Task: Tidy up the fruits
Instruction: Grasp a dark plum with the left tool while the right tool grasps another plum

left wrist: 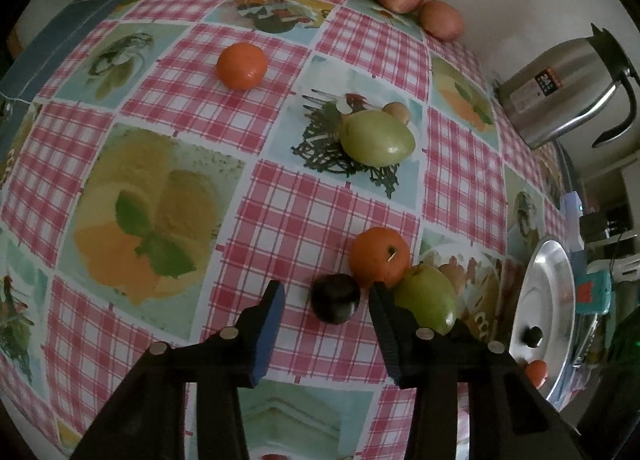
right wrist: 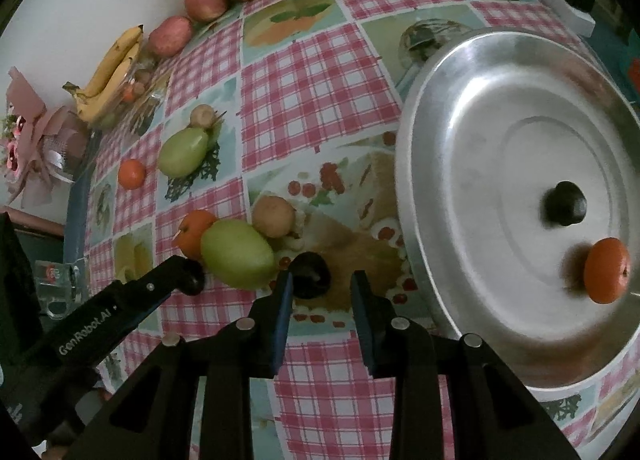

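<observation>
The left tongs (left wrist: 326, 310) stand released around a dark plum (left wrist: 335, 299) on the desk (left wrist: 280, 220), their pads clear of it. Just past their right tip sit an orange (left wrist: 380, 257) and a green fruit (left wrist: 428, 298), touching. The right tongs (right wrist: 320, 286) hang narrowed and empty beside the same plum. To their right, the steel tray (right wrist: 500, 100) holds 1 plum (right wrist: 565, 204) and 1 orange (right wrist: 607, 270).

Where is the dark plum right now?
The dark plum sits on the checked tablecloth between the left claw's fingers, right beside an orange and a green fruit.
</observation>
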### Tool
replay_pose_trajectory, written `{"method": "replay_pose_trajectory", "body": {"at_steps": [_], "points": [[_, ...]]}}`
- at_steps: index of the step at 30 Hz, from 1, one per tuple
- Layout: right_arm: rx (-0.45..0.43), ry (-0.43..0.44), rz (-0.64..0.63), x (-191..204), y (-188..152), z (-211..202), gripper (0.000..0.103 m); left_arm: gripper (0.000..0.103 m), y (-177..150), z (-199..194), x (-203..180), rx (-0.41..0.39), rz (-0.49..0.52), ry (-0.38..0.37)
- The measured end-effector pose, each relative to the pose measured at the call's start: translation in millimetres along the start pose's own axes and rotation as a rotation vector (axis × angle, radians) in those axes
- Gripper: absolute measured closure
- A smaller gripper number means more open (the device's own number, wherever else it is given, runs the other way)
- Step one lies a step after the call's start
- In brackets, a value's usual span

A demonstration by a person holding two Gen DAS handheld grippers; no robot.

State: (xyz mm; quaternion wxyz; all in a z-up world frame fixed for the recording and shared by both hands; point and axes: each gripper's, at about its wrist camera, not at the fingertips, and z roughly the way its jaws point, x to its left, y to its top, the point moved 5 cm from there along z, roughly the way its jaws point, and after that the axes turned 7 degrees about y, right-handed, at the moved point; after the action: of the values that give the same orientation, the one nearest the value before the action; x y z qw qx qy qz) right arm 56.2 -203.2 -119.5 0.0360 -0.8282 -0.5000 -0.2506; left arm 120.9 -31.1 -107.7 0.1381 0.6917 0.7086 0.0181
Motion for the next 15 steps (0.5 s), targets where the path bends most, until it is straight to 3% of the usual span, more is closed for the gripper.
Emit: {"method": "replay_pose_trajectory", "body": {"at_steps": [15], "points": [[0.015,0.005,0.003,1.0,1.1,5.8,0.072,0.063,-0.4,8.9,-7.4,0.021,0.025,-0.001]]}}
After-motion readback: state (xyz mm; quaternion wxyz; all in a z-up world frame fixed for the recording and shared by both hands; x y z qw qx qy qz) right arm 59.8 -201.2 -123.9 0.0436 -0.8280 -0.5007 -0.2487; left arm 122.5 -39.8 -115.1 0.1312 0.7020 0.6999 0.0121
